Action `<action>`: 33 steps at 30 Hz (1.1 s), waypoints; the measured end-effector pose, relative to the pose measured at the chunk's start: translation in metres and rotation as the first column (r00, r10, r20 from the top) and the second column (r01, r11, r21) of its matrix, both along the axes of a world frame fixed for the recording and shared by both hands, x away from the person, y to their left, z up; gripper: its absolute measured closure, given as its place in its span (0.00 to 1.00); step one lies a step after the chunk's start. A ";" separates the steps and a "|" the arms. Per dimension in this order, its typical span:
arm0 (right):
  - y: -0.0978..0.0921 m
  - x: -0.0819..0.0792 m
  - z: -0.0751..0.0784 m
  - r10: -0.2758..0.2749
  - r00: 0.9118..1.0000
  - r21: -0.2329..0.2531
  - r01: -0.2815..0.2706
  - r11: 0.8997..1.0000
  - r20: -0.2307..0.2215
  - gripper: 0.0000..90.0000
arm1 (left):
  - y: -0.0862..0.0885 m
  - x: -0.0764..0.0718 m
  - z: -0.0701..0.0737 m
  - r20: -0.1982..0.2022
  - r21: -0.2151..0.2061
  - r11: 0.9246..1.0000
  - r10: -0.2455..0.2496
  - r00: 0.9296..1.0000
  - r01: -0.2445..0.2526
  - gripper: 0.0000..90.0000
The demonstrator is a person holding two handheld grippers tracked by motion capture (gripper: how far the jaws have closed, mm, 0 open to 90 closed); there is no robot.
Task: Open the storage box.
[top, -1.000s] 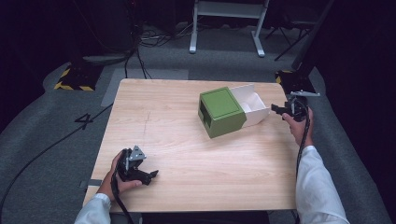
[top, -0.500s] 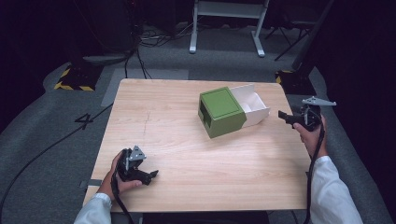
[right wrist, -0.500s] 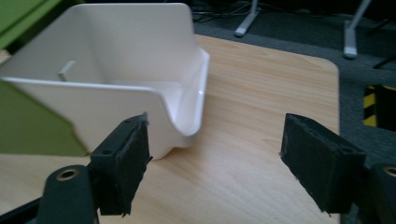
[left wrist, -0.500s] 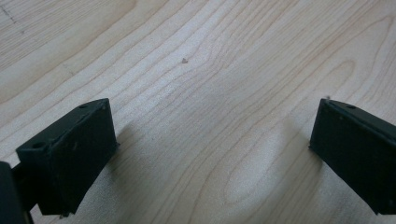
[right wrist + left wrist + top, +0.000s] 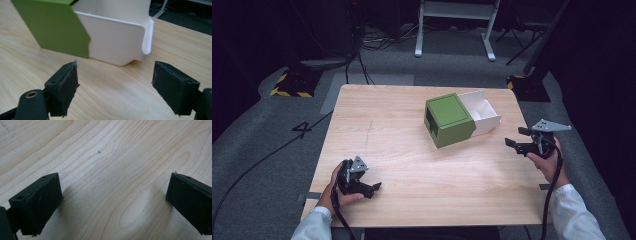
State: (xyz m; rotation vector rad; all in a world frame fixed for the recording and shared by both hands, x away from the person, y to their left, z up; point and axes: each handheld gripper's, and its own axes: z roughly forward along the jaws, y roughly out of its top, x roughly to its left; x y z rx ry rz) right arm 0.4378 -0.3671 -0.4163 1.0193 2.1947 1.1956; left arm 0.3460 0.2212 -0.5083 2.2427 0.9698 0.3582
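- The green box (image 5: 449,120) sits on the table (image 5: 412,150) toward the far right, about 1 o'clock from the table's middle, with its white drawer (image 5: 482,114) slid out on the side facing 3 o'clock.
- In the right gripper view the white drawer (image 5: 112,37) stands open-topped against the green box (image 5: 52,25), and its rounded front corner points toward your jaws.
- Bare wood lies between the drawer and your right gripper; nothing stands in the way there.
- Off the table, at 12 o'clock, the legs of a white stand (image 5: 452,30) rest on the grey floor, and cables (image 5: 357,45) trail at 11 o'clock.
- A yellow-and-black striped base (image 5: 292,85) sits on the floor at 10 o'clock.
- Your right gripper (image 5: 516,139) hovers at the table's right edge, about 4 o'clock from the box and apart from the drawer; its jaws are spread wide and hold nothing.
- Your left gripper (image 5: 374,189) rests at the near left corner, about 7 o'clock, well apart from the box.
- In the left gripper view its jaws are released wide over plain wood, grasping nothing.
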 end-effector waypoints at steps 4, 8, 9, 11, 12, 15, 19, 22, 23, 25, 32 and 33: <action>0.006 -0.011 -0.005 0.037 0.999 -0.029 -0.037 0.999 -0.001 0.23 | 0.000 0.000 0.000 0.001 0.001 1.000 -0.002 1.000 0.002 0.01; 0.012 -0.021 -0.012 0.073 0.997 -0.065 -0.073 0.995 -0.003 0.23 | 0.000 0.000 0.000 0.001 0.000 1.000 -0.001 1.000 0.001 0.01; 0.013 -0.023 -0.014 0.079 0.997 -0.080 -0.079 0.994 -0.003 0.22 | 0.000 0.000 0.000 0.001 0.000 1.000 -0.001 1.000 0.001 0.01; 0.015 -0.026 -0.016 0.088 0.996 -0.091 -0.088 0.992 -0.005 0.22 | 0.000 0.000 0.000 0.001 0.000 1.000 -0.001 1.000 0.001 0.01; 0.016 -0.028 -0.019 0.096 0.995 -0.105 -0.096 0.990 -0.009 0.22 | 0.000 0.000 0.000 0.001 0.000 1.000 0.000 1.000 0.000 0.01; 0.019 -0.034 -0.026 0.111 0.994 -0.137 -0.113 0.984 -0.024 0.21 | 0.000 0.000 0.000 0.001 0.000 1.000 0.000 1.000 0.000 0.01; 0.019 -0.043 -0.041 0.121 0.991 -0.173 -0.129 0.976 -0.055 0.21 | 0.000 0.000 0.000 0.001 0.001 1.000 -0.002 1.000 0.002 0.01; 0.016 -0.048 -0.049 0.119 0.990 -0.178 -0.131 0.975 -0.077 0.21 | 0.000 0.000 0.000 0.001 0.000 1.000 0.000 1.000 0.000 0.01; 0.014 -0.050 -0.052 0.116 0.990 -0.180 -0.129 0.975 -0.083 0.21 | 0.000 0.000 0.000 0.001 0.000 1.000 -0.001 1.000 0.001 0.01; 0.010 -0.053 -0.060 0.106 0.990 -0.181 -0.122 0.976 -0.096 0.21 | 0.000 0.000 0.000 0.000 0.001 1.000 -0.001 1.000 0.001 0.01; -0.004 -0.061 -0.078 0.073 0.989 -0.169 -0.095 0.981 -0.132 0.21 | 0.000 0.000 0.000 0.000 0.000 1.000 0.000 1.000 0.000 0.01; -0.008 -0.063 -0.083 0.062 0.988 -0.161 -0.085 0.983 -0.142 0.21 | 0.000 0.000 0.000 0.000 0.000 1.000 0.000 1.000 0.000 0.01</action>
